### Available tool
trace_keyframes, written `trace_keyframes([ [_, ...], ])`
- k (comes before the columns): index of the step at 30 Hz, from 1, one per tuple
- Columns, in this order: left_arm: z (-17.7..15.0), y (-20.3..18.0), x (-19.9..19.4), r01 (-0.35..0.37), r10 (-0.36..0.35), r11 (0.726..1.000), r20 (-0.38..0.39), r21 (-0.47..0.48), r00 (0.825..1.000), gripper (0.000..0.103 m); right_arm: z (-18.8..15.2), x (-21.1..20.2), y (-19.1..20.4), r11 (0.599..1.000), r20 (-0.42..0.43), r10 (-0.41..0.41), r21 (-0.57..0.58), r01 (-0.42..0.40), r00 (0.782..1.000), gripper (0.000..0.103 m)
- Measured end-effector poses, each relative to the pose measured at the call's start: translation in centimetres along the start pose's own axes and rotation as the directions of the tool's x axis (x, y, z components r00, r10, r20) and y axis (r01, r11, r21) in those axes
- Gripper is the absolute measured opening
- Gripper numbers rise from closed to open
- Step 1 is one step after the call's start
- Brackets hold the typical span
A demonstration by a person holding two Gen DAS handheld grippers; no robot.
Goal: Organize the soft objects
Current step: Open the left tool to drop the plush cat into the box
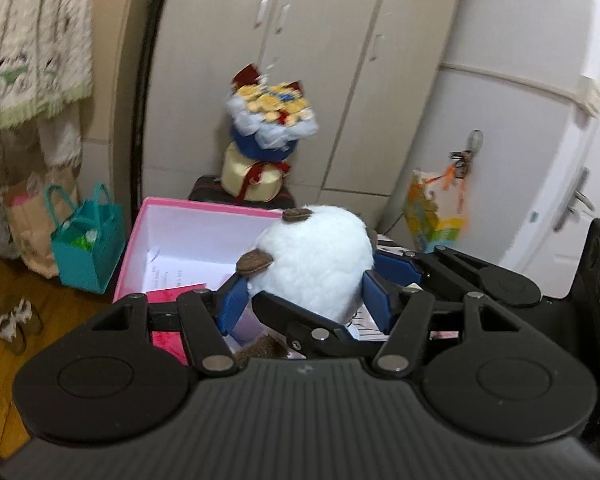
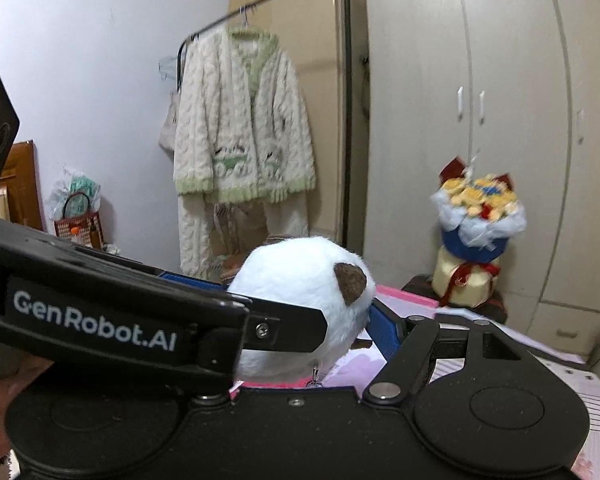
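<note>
The white plush toy point(image 1: 320, 260) sits dead centre in the left wrist view, round and fluffy, brown ear patches at its ten and eight o'clock. Both claws are on it at once! The left claw point(image 1: 304, 300) has its blue pads point(image 1: 232, 304) pressed into the fur on either flank, gripping the toy low on its body. The right claw point(image 1: 396, 268) comes in from three o'clock, its own blue pad tucked against the plush's right side, and one of its black fingers crosses in front of the toy's lower half.

Switch to the right wrist view: same plush toy point(image 2: 304, 280), a brown ear at two o'clock, the right claw point(image 2: 300, 300) clamped across it with a blue pad point(image 2: 384, 332) squeezing the fur at four o'clock. The left claw's branded black arm point(image 2: 100, 320) sweeps in from nine o'clock across the toy's left side.

Behind the toy, at ten o'clock in the left view, an open pink box point(image 1: 204, 240) with white walls holds papers and a red card; the toy is held above its near right corner. A teal bag point(image 1: 88, 248) stands on the wooden floor at nine o'clock. A flower bouquet point(image 1: 268, 120) perches at twelve o'clock before the cream wardrobe point(image 1: 320, 60). A knitted cardigan point(image 2: 240, 128) hangs on a rail at eleven o'clock in the right view.
</note>
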State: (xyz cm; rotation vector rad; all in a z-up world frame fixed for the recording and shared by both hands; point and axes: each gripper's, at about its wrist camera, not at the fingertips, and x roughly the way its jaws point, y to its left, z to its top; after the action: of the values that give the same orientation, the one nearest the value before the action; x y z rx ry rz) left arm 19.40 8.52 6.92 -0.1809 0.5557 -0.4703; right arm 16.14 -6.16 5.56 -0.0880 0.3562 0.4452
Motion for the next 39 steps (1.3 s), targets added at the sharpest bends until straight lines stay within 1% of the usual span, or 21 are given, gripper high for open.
trace_keyframes([
  [3,0.9,2.5,2.7,-0.014,0.010,0.998,-0.066,-0.066,0.998,0.061,0.3,3.4,-0.7,1.000,-0.071,0.020,0.015,-0.019,0.997,0.077],
  [6,0.6,5.3,5.6,-0.032,0.013,0.987,-0.118,-0.160,0.993,0.062,0.0,6.7,-1.4,0.998,-0.150,0.049,0.045,-0.043,0.987,0.077],
  [8,-0.1,7.0,7.4,-0.040,0.007,0.975,-0.150,-0.220,0.989,0.062,-0.5,8.7,-1.7,0.997,-0.210,0.067,0.061,-0.055,0.975,0.077],
  [10,-0.8,8.3,8.7,-0.050,0.002,0.963,-0.177,-0.265,0.984,0.062,-0.9,10.7,-1.9,0.996,-0.271,0.086,0.055,-0.073,0.959,0.077],
  [11,-1.0,8.9,9.2,-0.055,-0.001,0.956,-0.188,-0.289,0.982,0.061,-0.9,11.4,-2.0,0.995,-0.293,0.094,0.042,-0.085,0.952,0.077],
  [12,-1.1,9.4,9.6,-0.056,-0.004,0.950,-0.190,-0.309,0.982,0.061,-0.8,12.3,-2.0,0.995,-0.319,0.100,0.006,-0.104,0.942,0.077],
  [13,-1.2,9.7,9.8,-0.056,-0.003,0.945,-0.181,-0.321,0.984,0.061,-0.6,12.7,-2.1,0.993,-0.329,0.105,-0.007,-0.114,0.938,0.077],
  [16,-0.8,10.3,10.5,-0.075,0.022,0.946,-0.169,-0.316,0.985,0.061,-0.2,14.3,-2.3,0.989,-0.372,0.134,-0.013,-0.149,0.919,0.077],
  [19,-0.7,10.9,11.5,-0.084,0.024,0.941,-0.182,-0.328,0.983,0.061,-0.1,15.6,-2.8,0.986,-0.398,0.156,0.004,-0.168,0.904,0.077],
  [21,-0.8,10.8,11.7,-0.100,0.044,0.943,-0.179,-0.319,0.983,0.060,-0.4,16.3,-2.9,0.984,-0.411,0.168,0.013,-0.179,0.896,0.077],
  [22,-0.8,10.8,11.7,-0.108,0.054,0.944,-0.177,-0.311,0.983,0.061,-0.5,16.6,-3.2,0.981,-0.418,0.177,0.006,-0.192,0.891,0.079],
  [24,-0.8,10.4,11.7,-0.115,0.070,0.952,-0.166,-0.285,0.984,0.060,-0.9,17.0,-2.9,0.975,-0.441,0.164,-0.063,-0.213,0.883,0.080],
  [26,-1.1,9.6,10.7,-0.148,0.124,0.960,-0.111,-0.237,0.986,0.060,-1.1,17.2,-2.9,0.968,-0.457,0.151,-0.110,-0.224,0.877,0.079],
  [27,-1.3,9.1,10.3,-0.163,0.148,0.966,-0.086,-0.199,0.985,0.060,-1.1,17.1,-3.1,0.970,-0.450,0.146,-0.110,-0.217,0.881,0.079],
  [28,-1.4,8.7,9.9,-0.167,0.156,0.972,-0.073,-0.168,0.985,0.060,-1.1,16.8,-3.3,0.973,-0.440,0.141,-0.104,-0.206,0.887,0.079],
  [29,-1.5,8.4,9.5,-0.162,0.153,0.976,-0.066,-0.148,0.986,0.060,-1.2,16.3,-3.4,0.973,-0.434,0.148,-0.097,-0.209,0.889,0.079],
  [31,-1.6,8.1,8.8,-0.151,0.145,0.980,-0.060,-0.128,0.988,0.060,-1.1,15.3,-3.6,0.972,-0.422,0.159,-0.093,-0.217,0.893,0.079],
  [33,-1.7,7.8,7.9,-0.152,0.147,0.983,-0.053,-0.100,0.988,0.061,-1.3,13.9,-3.9,0.973,-0.402,0.153,-0.098,-0.208,0.903,0.079],
  [39,-2.2,6.1,4.9,-0.147,0.147,0.989,-0.030,-0.024,0.989,0.062,-1.7,9.7,-4.6,0.977,-0.354,0.146,-0.094,-0.191,0.924,0.079],
])
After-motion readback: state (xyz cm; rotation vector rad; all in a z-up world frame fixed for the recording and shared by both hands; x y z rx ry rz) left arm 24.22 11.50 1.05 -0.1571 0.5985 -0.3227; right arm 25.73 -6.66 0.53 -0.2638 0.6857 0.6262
